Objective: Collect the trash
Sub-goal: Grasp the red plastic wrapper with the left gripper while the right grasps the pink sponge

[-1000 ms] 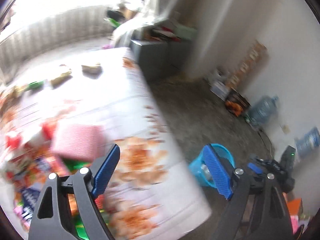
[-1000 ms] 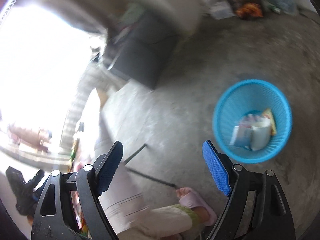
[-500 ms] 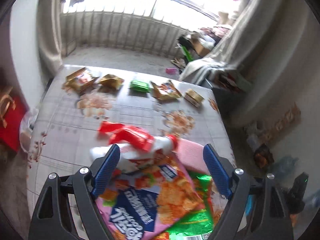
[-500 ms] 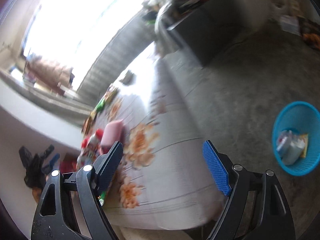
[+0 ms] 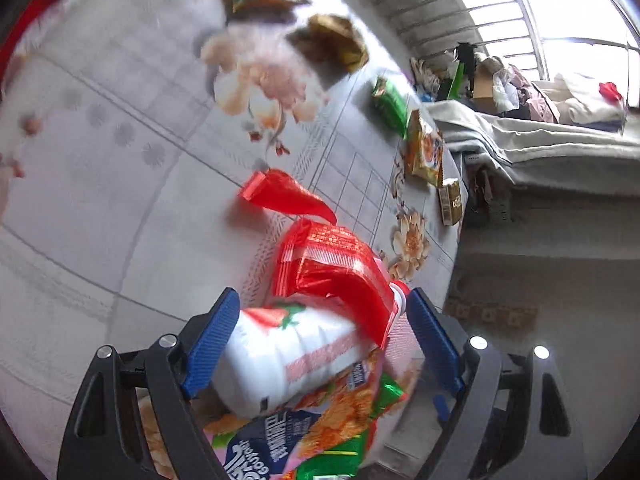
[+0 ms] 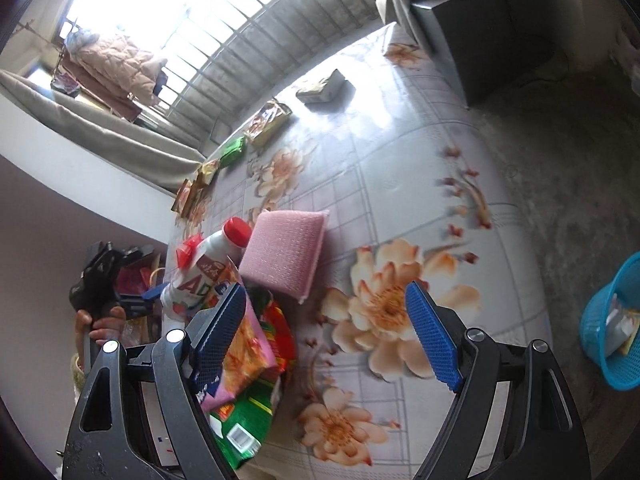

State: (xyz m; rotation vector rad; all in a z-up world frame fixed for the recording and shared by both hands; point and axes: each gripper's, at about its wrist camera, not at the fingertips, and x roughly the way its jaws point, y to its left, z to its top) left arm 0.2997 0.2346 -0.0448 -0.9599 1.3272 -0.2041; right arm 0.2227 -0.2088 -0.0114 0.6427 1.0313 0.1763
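Observation:
A white bottle [image 5: 288, 356] with a red cap and strawberry label lies on the flowered tablecloth [image 5: 120, 184], on a pile of snack wrappers [image 5: 304, 432]. A red wrapper [image 5: 332, 264] drapes over it. My left gripper [image 5: 322, 340] is open, its jaws on either side of the bottle, not closed on it. In the right wrist view the same bottle [image 6: 208, 268] lies beside a pink sponge [image 6: 284, 248] and the wrappers [image 6: 248, 364]. My right gripper [image 6: 326, 336] is open and empty above the table. A blue trash basket [image 6: 612, 328] with some trash stands on the floor at the right.
More wrappers and a small box [image 6: 322, 86] lie in a row along the far side of the table [image 6: 400, 128]. A dark cabinet [image 6: 484, 36] stands beyond the table corner. The person's hand holding the left gripper [image 6: 100, 292] shows at the left.
My left gripper swung from the floor and basket to the table and came down around the white bottle. My right gripper swung from the basket to over the table.

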